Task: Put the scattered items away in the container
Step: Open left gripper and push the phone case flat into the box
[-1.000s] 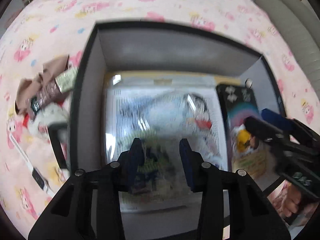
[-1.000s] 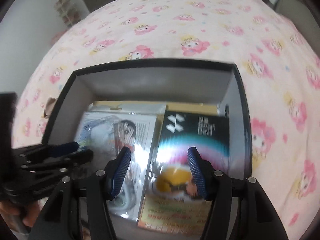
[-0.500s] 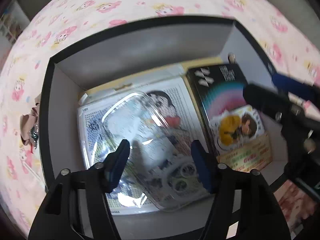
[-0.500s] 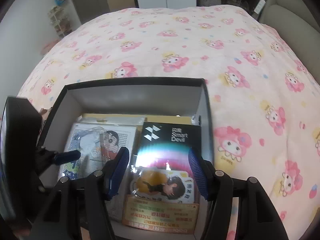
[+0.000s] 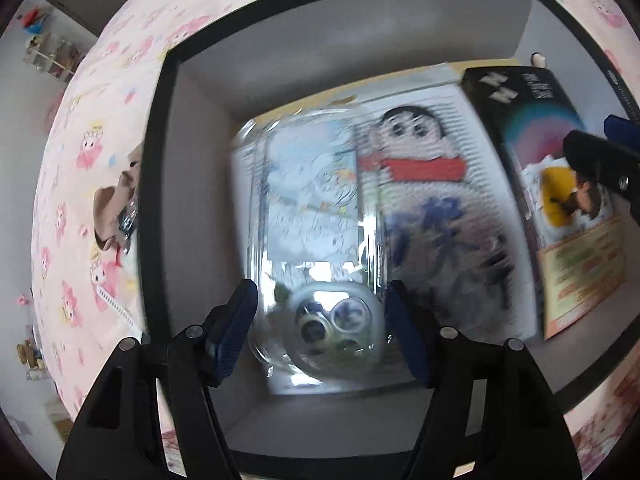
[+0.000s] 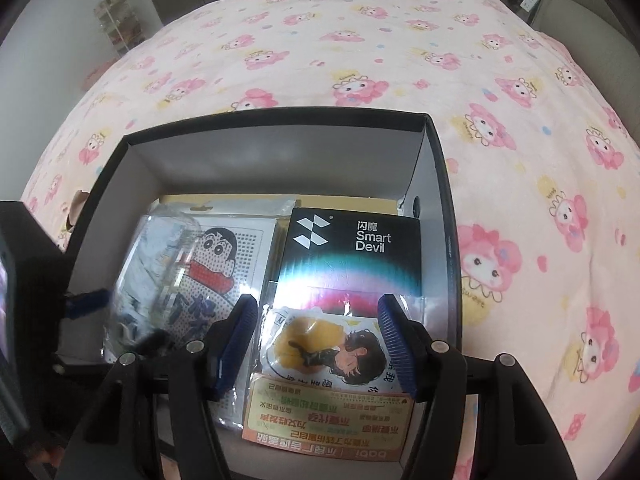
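While both hand-held grippers [image 5: 320, 316] [image 6: 316, 336] gape empty, the black box [image 6: 444, 184] holds a clear phone case [image 5: 316, 240].

My left wrist camera looks steeply down into the black box [image 5: 154, 184], very near; the box interior fills most of the frame and the image is blurred. My right wrist camera sits higher and farther back, tilted forward; the box [image 6: 444, 216] occupies the lower centre of the frame, the pink bedspread [image 6: 400, 52] the upper half. Both views share the box interior: the cartoon-figure pack [image 5: 420, 168] [image 6: 224, 264] and the black carton [image 5: 524, 96] [image 6: 352, 252].
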Motion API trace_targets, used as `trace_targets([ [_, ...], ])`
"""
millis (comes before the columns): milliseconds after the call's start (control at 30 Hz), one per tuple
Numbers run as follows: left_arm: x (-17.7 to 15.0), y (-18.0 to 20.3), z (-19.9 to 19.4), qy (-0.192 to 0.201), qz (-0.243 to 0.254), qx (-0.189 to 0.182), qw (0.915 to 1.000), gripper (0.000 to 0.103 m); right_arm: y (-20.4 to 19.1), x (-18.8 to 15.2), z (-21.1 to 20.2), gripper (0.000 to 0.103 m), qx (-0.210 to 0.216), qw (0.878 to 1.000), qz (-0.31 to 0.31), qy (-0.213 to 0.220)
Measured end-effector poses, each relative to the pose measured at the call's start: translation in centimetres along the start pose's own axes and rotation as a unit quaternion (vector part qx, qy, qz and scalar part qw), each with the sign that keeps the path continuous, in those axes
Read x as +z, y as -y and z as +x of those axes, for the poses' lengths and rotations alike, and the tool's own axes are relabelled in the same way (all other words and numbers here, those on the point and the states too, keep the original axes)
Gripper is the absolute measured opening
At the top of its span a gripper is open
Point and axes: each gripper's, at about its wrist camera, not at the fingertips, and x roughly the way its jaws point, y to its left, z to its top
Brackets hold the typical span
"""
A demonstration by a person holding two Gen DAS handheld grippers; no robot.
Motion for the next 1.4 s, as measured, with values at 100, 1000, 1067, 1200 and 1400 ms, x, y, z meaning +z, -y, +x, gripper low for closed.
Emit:
trace_targets([
  [100, 0.6, -1.5, -1.1, 0.023, -0.003, -0.067, 0.9975, 0.064, 0.0, 0.3, 0.7, 0.059, -0.004, 1.000, -0.001, -0.005],
  [1000, 11.6, -3.9, 2.1, 0.068, -0.063, -0.129, 0.9873, 0.049, -1.3, 1.8, 1.5, 0.064, 0.035, 0.999, -0.041, 0.003],
  [1067, 11.9, -3.8, 3.0, 0.052, -0.065, -0.118, 0.9895, 0.047, -1.5, 1.8, 1.6, 0.064, 0.058, 0.998, -0.039, -0.002],
  [1200, 10.3, -3.2, 3.4, 0.029, -0.060, -0.092, 0.9935, 0.043, -1.8, 1.4, 2.4, 0.064, 0.046, 0.998, -0.036, -0.027],
  [1400, 9.8, -2.3, 2.8, 0.047, -0.055, -0.066, 0.9952, 0.045, -1.3, 0.9, 3.5, 0.064, 0.062, 0.996, -0.013, -0.069],
])
